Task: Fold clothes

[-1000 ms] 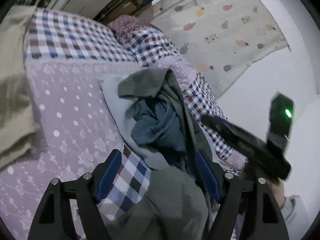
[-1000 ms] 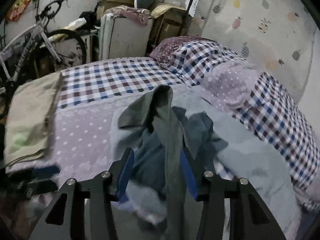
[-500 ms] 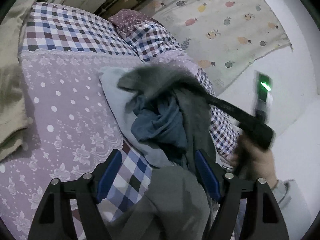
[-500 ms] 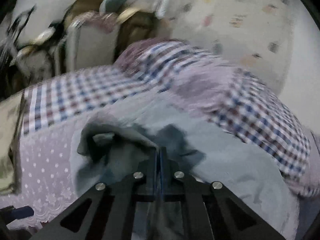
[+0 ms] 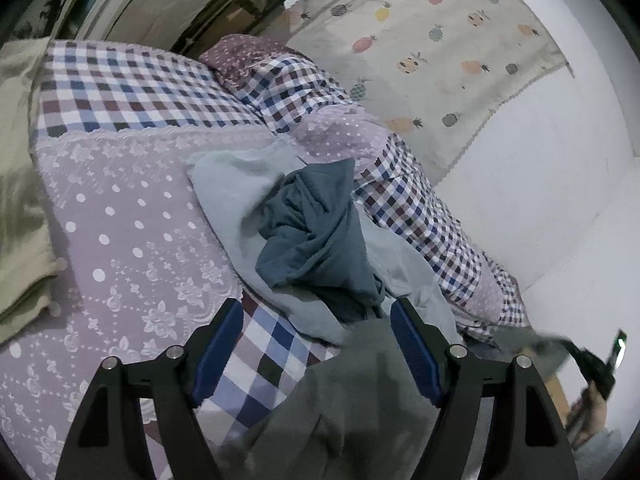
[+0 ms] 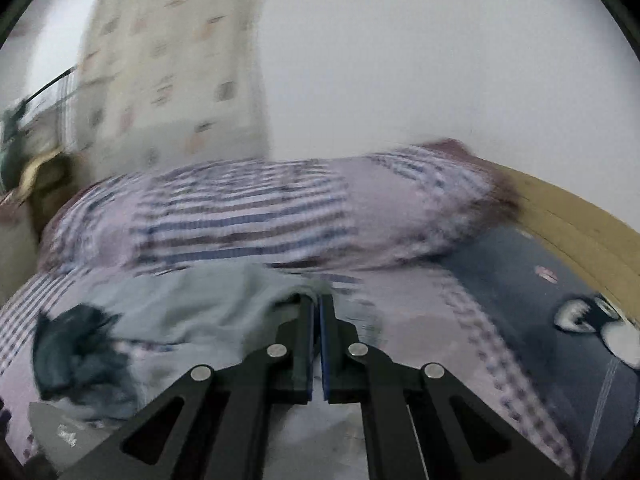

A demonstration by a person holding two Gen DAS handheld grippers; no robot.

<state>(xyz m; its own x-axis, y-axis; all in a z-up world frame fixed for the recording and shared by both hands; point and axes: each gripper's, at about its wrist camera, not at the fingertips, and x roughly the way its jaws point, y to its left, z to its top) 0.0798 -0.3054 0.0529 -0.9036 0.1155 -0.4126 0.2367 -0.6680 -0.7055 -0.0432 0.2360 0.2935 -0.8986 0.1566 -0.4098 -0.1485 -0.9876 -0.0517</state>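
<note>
The clothes lie in a soft, crumpled heap in the middle of the bed. A dark blue garment [image 5: 320,236] is bunched up with many folds, and it sits on top of a pale blue garment [image 5: 228,184] that is spread wider and flatter. A grey garment [image 5: 352,400] lies in front of them, smooth and thick, right under the left gripper [image 5: 316,348]. The bedspread [image 5: 132,216] is part lilac with white dots and lacy flowers, part checks in blue, brown and white. A folded beige cloth [image 5: 16,184] rests at its far left edge.

The left gripper has its blue pads [image 5: 218,346] wide apart. The grey garment passes between them, but they do not squeeze it.

The right gripper [image 6: 317,344] has its pads pressed together. The picture is blurry, so it is hard to tell if any cloth is pinched there. In the left view, grey cloth seems to trail from it at the right edge, beside the person's hand [image 5: 590,408].
</note>
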